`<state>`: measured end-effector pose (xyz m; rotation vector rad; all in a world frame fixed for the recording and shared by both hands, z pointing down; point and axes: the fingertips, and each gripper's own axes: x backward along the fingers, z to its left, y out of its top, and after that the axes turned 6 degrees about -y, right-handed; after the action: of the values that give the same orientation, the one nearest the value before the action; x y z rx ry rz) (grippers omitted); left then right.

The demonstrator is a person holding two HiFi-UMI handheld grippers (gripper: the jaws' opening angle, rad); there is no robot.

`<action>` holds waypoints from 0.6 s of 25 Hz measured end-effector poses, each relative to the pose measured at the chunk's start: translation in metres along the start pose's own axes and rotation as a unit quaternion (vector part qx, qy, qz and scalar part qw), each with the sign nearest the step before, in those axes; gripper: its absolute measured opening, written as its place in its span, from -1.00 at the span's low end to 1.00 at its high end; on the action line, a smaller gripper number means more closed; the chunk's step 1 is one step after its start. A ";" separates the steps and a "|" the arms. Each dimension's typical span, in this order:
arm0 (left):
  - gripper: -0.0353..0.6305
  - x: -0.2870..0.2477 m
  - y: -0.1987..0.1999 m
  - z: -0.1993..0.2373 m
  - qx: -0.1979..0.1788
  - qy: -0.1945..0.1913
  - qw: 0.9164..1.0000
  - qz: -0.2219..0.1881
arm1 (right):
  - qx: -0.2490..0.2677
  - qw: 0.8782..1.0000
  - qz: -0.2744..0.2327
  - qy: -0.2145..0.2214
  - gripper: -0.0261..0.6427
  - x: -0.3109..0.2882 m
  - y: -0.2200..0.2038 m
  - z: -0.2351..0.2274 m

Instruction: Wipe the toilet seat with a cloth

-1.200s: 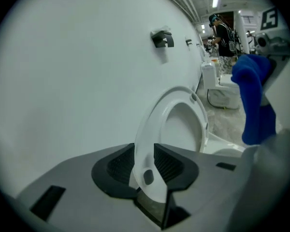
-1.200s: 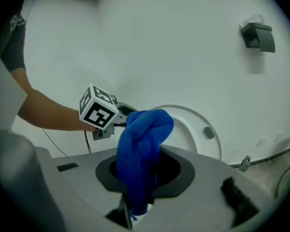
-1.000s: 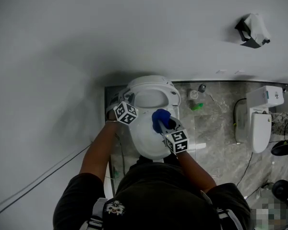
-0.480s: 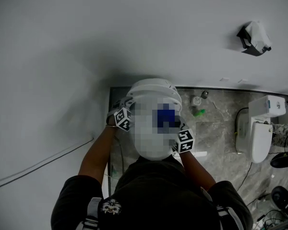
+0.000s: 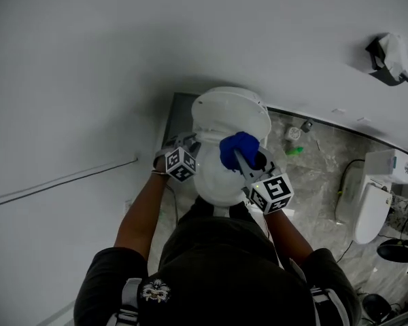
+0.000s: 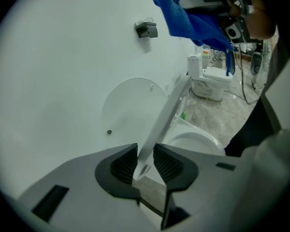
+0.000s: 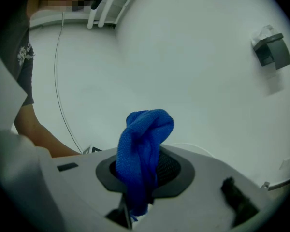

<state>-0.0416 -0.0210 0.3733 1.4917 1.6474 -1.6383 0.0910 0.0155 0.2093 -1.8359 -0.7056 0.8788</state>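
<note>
A white toilet [image 5: 230, 117] stands against the wall below me. My left gripper [image 6: 144, 161] is shut on the edge of the toilet seat [image 6: 165, 112], which is tilted up off the bowl [image 6: 195, 140], in front of the raised lid [image 6: 128, 108]. In the head view the left gripper [image 5: 192, 147] is at the toilet's left side. My right gripper [image 7: 140, 175] is shut on a bunched blue cloth [image 7: 142, 139]. From the head view, the cloth [image 5: 236, 148] hangs in the air over the bowl, in the right gripper [image 5: 243, 158]. The cloth [image 6: 193, 18] also shows high in the left gripper view.
A second toilet [image 5: 375, 199] stands on the grey stone floor at the right. A paper holder [image 5: 391, 58] hangs on the white wall. A green object [image 5: 294, 151] and small items lie on the floor beside the toilet. A cable [image 5: 68, 178] runs along the left wall.
The right gripper has lifted the blue cloth up from the bowl. The left gripper has shifted sideways at the toilet's left side. The head view has moved.
</note>
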 end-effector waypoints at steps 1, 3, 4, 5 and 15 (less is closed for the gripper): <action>-0.57 0.002 -0.004 -0.012 0.004 -0.009 1.000 0.004 | 0.000 1.000 0.001 0.003 -0.69 0.002 -0.002 0.000; -0.56 0.005 -0.013 -0.030 0.006 -0.020 1.000 0.016 | -0.001 1.000 0.002 0.003 -0.69 0.005 -0.004 -0.001; -0.56 0.006 -0.019 -0.037 0.005 -0.027 0.999 0.021 | -0.002 1.000 0.002 0.001 -0.69 0.005 -0.004 -0.002; -0.54 0.007 -0.025 -0.045 -0.001 -0.037 0.999 0.027 | -0.004 1.000 0.003 -0.002 -0.69 0.007 -0.005 -0.003; -0.33 0.011 -0.090 -0.164 -0.024 -0.208 0.977 0.052 | 0.007 0.998 0.040 -0.055 -0.69 0.013 -0.040 0.019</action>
<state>-0.0566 0.1498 0.4478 1.0970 1.3444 -1.6978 0.0799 0.0506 0.2373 -1.8251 -0.6963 1.0399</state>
